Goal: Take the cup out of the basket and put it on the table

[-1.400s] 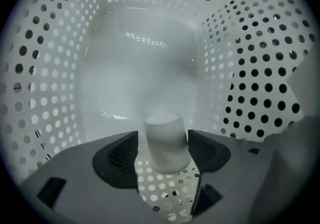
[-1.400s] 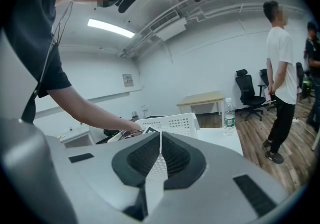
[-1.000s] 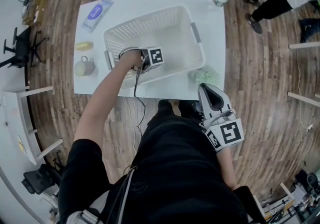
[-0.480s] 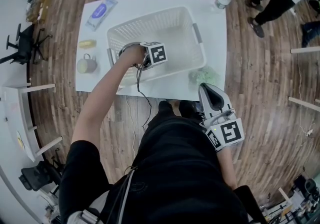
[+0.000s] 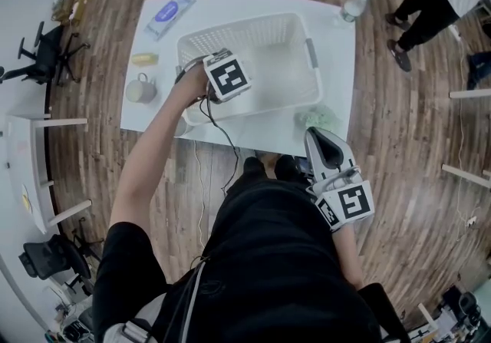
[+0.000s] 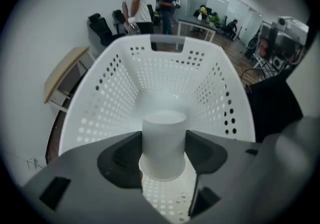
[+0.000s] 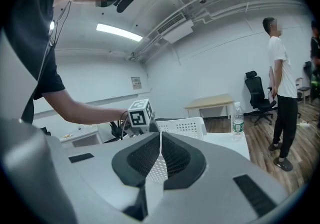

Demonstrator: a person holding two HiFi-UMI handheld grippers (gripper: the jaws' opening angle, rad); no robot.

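White cup (image 6: 164,143) upright, gripped, over perforated white basket (image 6: 112,87).

I can read no words or numbers anywhere. The cube (image 5: 229,77) on my left gripper (image 6: 164,143) and the one (image 5: 352,204) on my right gripper (image 7: 160,140) carry only black-and-white square patterns. The bottle (image 7: 238,119) label, blue packet (image 5: 170,13) print and wall sign (image 7: 136,82) are too small to read.

With arm outstretched, left gripper's (image 6: 164,154) fingers (image 6: 121,157) clamp the cup (image 6: 164,130); right gripper's (image 7: 160,144) fingers (image 7: 144,160) meet.
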